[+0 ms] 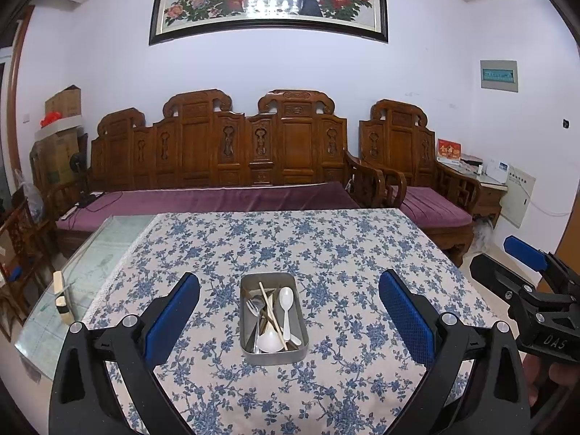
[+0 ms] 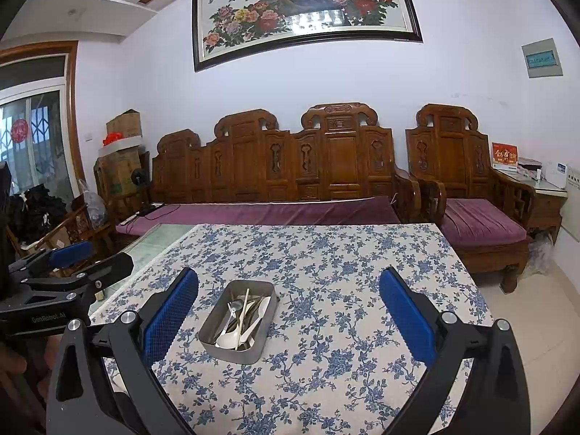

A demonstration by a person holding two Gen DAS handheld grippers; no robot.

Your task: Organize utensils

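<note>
Left wrist view is showing your left tool [image 1: 289, 311] hanging wide open and empty with the metal tray [image 1: 248, 326] sitting dead ahead between its fingers, in the middle of the flowered bench [image 1: 326, 246], its long axis running near to far. Your right tool [image 2: 288, 311] is also gaping open and holding nothing, with the tray lying ahead and slightly to its left, so I'm judging your left hand to be lined up better on the white spoon [image 1: 286, 308], chopsticks [image 1: 272, 313] and fork [image 1: 252, 308] heaped lengthwise inside.
</note>
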